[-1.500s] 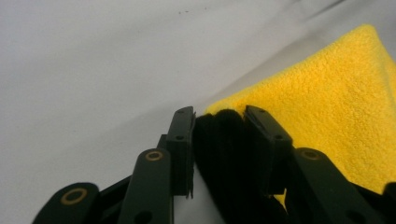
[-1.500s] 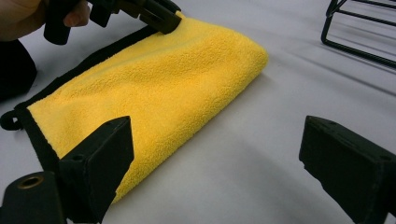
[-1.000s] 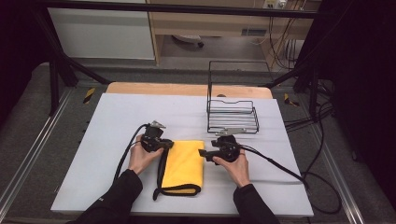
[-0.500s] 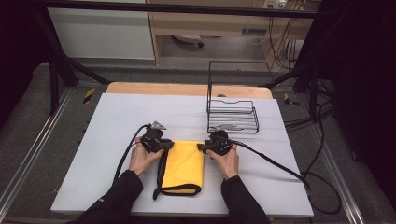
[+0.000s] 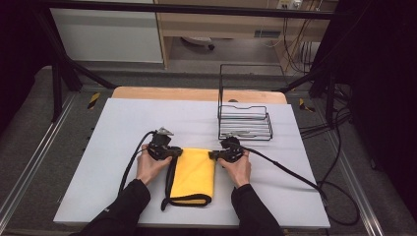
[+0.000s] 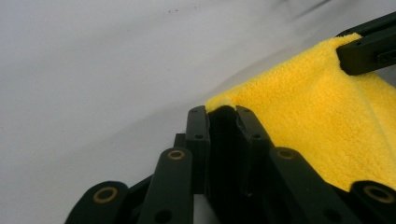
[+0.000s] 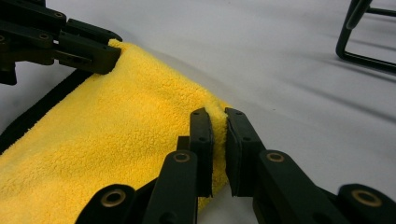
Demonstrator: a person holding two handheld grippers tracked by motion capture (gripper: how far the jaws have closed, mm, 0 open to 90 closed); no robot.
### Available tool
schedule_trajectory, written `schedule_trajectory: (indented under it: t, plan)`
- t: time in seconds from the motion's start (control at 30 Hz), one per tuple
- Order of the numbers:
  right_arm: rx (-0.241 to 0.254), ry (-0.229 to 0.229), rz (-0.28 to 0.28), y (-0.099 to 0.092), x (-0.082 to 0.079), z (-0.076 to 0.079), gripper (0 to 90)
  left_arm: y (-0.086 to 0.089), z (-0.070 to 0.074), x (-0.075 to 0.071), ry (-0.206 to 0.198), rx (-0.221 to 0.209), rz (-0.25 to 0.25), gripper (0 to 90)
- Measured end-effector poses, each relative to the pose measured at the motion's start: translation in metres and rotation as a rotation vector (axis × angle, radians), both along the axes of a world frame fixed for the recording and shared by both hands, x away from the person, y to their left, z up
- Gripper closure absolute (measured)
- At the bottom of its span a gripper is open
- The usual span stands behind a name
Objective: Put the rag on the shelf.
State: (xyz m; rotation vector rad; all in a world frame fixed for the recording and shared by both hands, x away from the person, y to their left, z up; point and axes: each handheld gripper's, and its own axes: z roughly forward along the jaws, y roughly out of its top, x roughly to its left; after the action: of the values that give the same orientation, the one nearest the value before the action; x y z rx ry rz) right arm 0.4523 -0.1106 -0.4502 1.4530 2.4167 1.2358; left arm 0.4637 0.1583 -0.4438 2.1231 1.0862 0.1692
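Your two tongs each pinch a far corner of the yellow cloth on the tabletop.

From the high view, your left tongs point(image 5: 173, 153) and right tongs point(image 5: 214, 155) sit at the two far corners of the yellow cloth point(image 5: 193, 173), which lies folded on the white tabletop point(image 5: 123, 123) between your hands, its black-edged hem nearest you; a black wire rack point(image 5: 245, 122) stands beyond your right hand, apart from the cloth. In the left gripper view, your left tongs point(image 6: 223, 122) are pressed together on a tuft of the cloth's point(image 6: 322, 121) corner, and the right tongs point(image 6: 366, 49) grip the other corner farther off. In the right gripper view, your right tongs point(image 7: 218, 128) squeeze the cloth's point(image 7: 126, 144) edge between them, the left tongs point(image 7: 100, 53) clamp the opposite corner, and a foot of the rack point(image 7: 362, 35) shows at the upper right.
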Motion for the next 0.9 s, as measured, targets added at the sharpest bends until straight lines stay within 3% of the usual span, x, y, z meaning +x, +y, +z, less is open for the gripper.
schedule_trajectory:
  t: [0.17,0.67,0.9]
  plan:
    - [0.000,-0.025,0.000,0.000,-0.002,0.002,83.6,0.003,0.002,0.000,0.014,-0.030,0.021,78.3]
    - [0.082,-0.164,0.025,-0.007,-0.024,0.031,83.7,0.012,0.031,-0.025,-0.117,-0.084,0.019,78.6]
    - [0.115,-0.215,0.038,-0.010,-0.035,0.041,83.7,0.016,0.043,-0.036,-0.155,-0.108,0.012,78.5]
